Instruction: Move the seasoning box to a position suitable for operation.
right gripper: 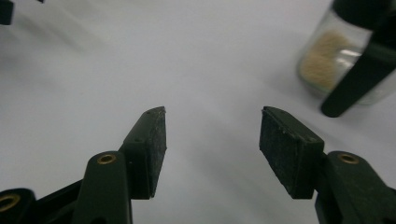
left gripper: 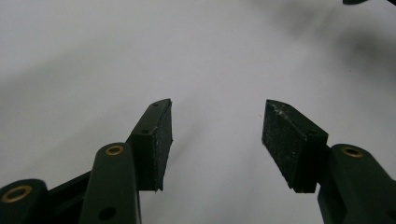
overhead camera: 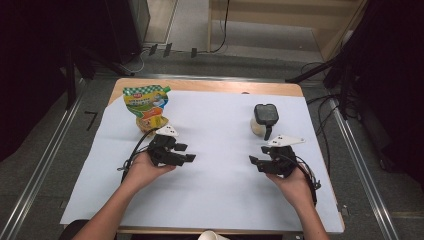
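A green and yellow pouch (overhead camera: 146,106) lies at the back left of the white sheet (overhead camera: 215,135). A small glass jar (overhead camera: 265,120) with a black lid and pale grains inside stands at the back right; the jar (right gripper: 343,60) also appears up right in the right gripper view. My left gripper (overhead camera: 187,152) rests in the person's hand just in front of the pouch, pointing right, open with nothing between its pads (left gripper: 161,140). My right gripper (overhead camera: 254,162) sits in front of the jar, pointing left, open and empty, its pads (right gripper: 289,154) apart over bare sheet.
The wooden table edge (overhead camera: 210,86) shows beyond the sheet. Metal rails (overhead camera: 42,165) run along both sides of the table. Cables and dark stands lie on the floor behind. A white cup rim (overhead camera: 212,235) peeks in at the front edge.
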A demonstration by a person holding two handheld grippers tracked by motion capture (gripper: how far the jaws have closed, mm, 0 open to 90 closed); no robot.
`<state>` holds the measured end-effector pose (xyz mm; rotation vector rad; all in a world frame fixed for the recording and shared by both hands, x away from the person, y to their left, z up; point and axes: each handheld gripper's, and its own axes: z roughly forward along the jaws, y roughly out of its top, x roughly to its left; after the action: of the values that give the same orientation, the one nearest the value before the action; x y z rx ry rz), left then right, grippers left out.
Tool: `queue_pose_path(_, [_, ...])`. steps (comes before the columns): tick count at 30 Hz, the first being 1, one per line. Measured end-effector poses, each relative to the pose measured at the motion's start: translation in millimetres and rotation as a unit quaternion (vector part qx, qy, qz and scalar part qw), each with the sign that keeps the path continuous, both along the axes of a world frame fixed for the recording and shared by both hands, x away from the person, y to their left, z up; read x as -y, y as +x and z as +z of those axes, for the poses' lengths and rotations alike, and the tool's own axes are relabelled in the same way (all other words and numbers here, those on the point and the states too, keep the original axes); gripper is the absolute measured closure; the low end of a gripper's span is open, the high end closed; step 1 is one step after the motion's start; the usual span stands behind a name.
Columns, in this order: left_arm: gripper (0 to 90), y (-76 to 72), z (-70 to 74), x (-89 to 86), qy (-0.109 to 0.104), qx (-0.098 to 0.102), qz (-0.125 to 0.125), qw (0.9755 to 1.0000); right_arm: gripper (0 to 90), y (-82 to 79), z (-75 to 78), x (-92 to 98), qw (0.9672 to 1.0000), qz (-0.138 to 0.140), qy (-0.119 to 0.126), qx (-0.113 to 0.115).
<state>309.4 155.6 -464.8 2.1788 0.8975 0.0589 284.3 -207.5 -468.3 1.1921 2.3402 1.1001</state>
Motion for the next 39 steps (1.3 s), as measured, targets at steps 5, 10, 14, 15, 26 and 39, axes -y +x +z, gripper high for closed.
queue_pose_path(5, [44.0,-1.3,1.6,-0.3,-0.001,0.004,0.001,1.0000,41.6,2.1,8.5,11.1,0.9995,-0.028,0.008,0.008])
queue_pose_path(10, [44.0,-3.2,1.9,1.5,0.002,0.006,-0.003,1.0000,39.6,14.1,15.5,21.6,0.9971,-0.072,0.024,-0.004])
queue_pose_path(14, [44.0,-3.5,1.7,1.3,0.004,0.005,-0.003,1.0000,34.7,25.8,17.0,24.7,0.9950,-0.095,0.030,-0.011])
queue_pose_path(15, [44.0,-3.7,1.7,1.2,0.004,0.004,-0.003,1.0000,32.4,30.1,16.9,24.7,0.9944,-0.102,0.026,-0.012])
queue_pose_path(26, [44.0,-5.9,0.9,0.2,0.002,0.004,-0.003,1.0000,13.3,71.0,15.2,23.7,0.9846,-0.175,0.009,-0.005])
queue_pose_path(39, [43.9,-14.8,-0.5,-4.2,-0.005,0.003,0.000,1.0000,9.7,95.1,3.3,15.3,0.9816,-0.190,0.018,0.003])
